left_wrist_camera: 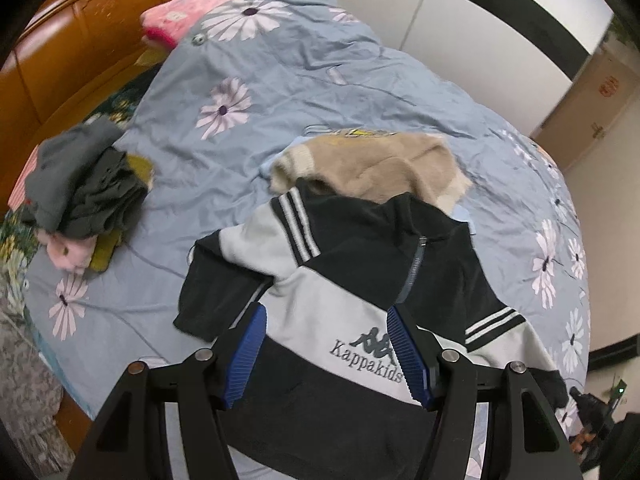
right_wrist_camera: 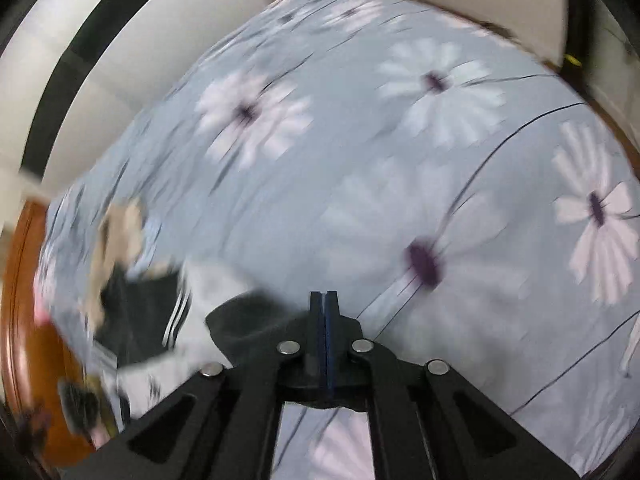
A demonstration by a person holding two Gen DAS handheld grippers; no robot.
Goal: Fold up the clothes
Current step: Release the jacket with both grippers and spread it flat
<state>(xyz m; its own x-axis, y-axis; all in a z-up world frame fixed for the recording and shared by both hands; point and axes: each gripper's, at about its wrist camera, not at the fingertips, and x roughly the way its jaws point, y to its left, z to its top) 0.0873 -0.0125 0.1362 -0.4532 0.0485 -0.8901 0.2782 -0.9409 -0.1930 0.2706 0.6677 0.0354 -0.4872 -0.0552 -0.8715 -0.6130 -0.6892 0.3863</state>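
A black and light-grey zip sweatshirt (left_wrist_camera: 332,308) with a "Kappakids" logo lies spread on the blue flowered bedspread (left_wrist_camera: 248,160), its collar partly on a beige fluffy garment (left_wrist_camera: 380,164). My left gripper (left_wrist_camera: 326,308) hovers over the sweatshirt's chest, open, with blue pads (left_wrist_camera: 244,356) on either side of the logo and nothing pinched. In the blurred right wrist view my right gripper (right_wrist_camera: 324,294) is shut, and the sweatshirt's dark sleeve end (right_wrist_camera: 248,320) runs up to its fingers and appears caught between them. The rest of the sweatshirt (right_wrist_camera: 160,312) trails off to the left.
A heap of dark grey, pink and mustard clothes (left_wrist_camera: 84,196) sits at the left of the bed. A pink fluffy item (left_wrist_camera: 180,16) lies by the wooden headboard (left_wrist_camera: 80,32). White wardrobe doors (left_wrist_camera: 460,28) stand behind the bed. The bedspread (right_wrist_camera: 400,160) stretches away to the right.
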